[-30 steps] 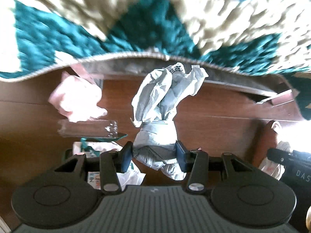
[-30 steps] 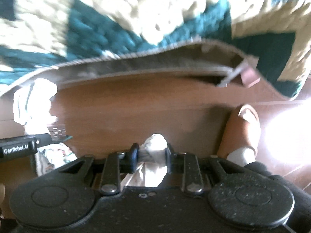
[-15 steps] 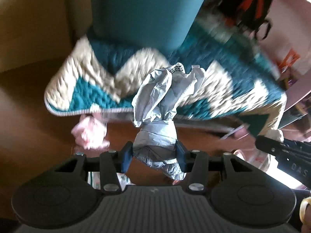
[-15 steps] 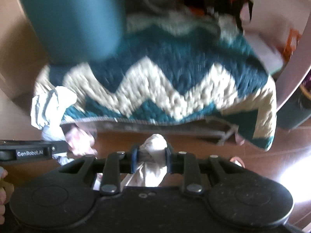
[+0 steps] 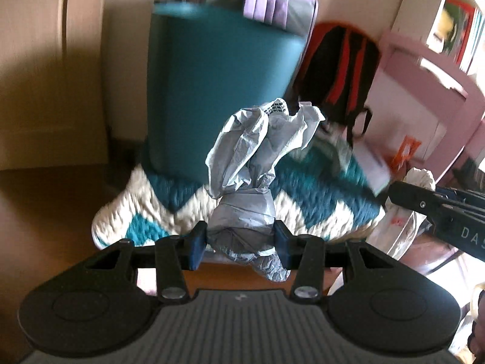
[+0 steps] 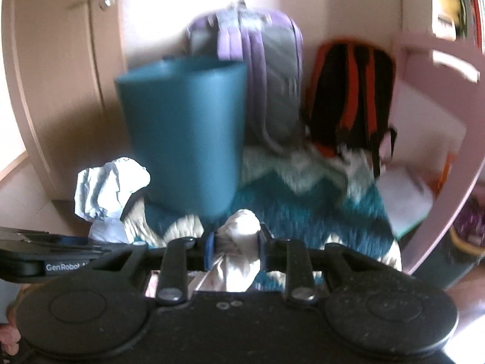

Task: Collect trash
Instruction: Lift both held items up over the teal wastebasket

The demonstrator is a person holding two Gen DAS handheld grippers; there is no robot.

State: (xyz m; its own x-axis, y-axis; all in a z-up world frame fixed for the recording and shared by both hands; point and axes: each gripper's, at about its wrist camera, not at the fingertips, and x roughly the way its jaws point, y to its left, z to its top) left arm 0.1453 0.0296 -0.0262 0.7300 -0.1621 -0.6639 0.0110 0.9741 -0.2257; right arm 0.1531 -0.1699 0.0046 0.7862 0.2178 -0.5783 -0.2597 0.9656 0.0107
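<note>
My left gripper (image 5: 241, 242) is shut on a crumpled grey plastic bag (image 5: 254, 176) that sticks up between its blue pads. My right gripper (image 6: 237, 245) is shut on a scrunched white wrapper (image 6: 241, 239). A tall teal trash bin (image 5: 218, 91) stands ahead on the zigzag rug; in the right wrist view the teal trash bin (image 6: 185, 127) is ahead and slightly left. The grey plastic bag (image 6: 106, 188) and the left gripper's body show at the left of the right wrist view. The right gripper's body and its wrapper (image 5: 406, 212) show at the right of the left wrist view.
A teal and cream zigzag rug (image 5: 327, 194) lies on the wooden floor (image 5: 45, 200). Behind the bin lean a purple backpack (image 6: 266, 69) and a black and orange backpack (image 6: 351, 91). A pink shelf unit (image 6: 439, 97) stands at the right, a cupboard door (image 6: 66, 60) at the left.
Both grippers have risen from close to the floor, each keeping its trash. The view has tilted up from the rug edge and floor litter to the bin, backpacks and wall.
</note>
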